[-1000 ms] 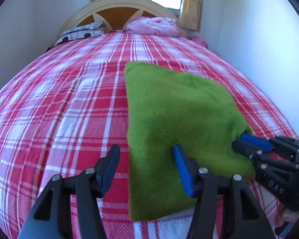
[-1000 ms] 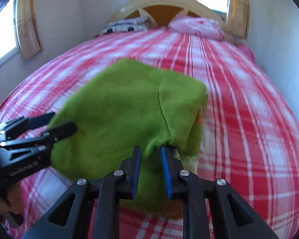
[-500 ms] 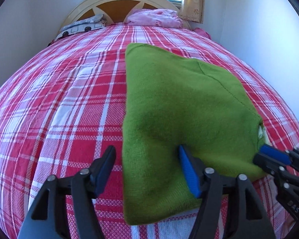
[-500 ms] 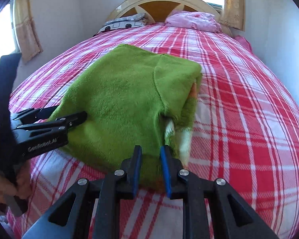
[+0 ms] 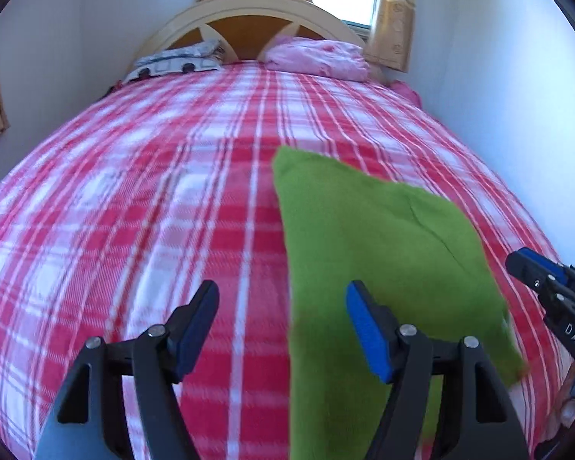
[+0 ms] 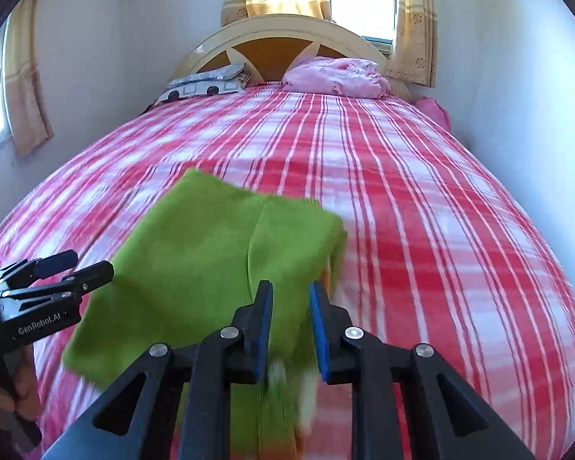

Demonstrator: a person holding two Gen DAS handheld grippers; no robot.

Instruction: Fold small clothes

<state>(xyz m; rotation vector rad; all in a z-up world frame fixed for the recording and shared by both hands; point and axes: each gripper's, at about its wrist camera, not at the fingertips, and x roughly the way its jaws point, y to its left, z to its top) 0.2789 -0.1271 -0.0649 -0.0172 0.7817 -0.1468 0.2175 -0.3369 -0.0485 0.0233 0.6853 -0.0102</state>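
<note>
Green fleece garment [image 6: 211, 268] lies folded on the red-and-white plaid bedspread [image 5: 134, 191] — left gripper [image 5: 281, 326] gapes empty beside it, right gripper [image 6: 290, 329] narrow, apparently gripping nothing. Re-gripping only the top layer could undo the fold.

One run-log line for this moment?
left claw: open, empty | right claw: narrow, pads off cloth | green garment: folded on plaid bed

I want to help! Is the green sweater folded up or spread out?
Folded: the green sweater lies as a compact doubled rectangle, a layered edge on its right.
</note>
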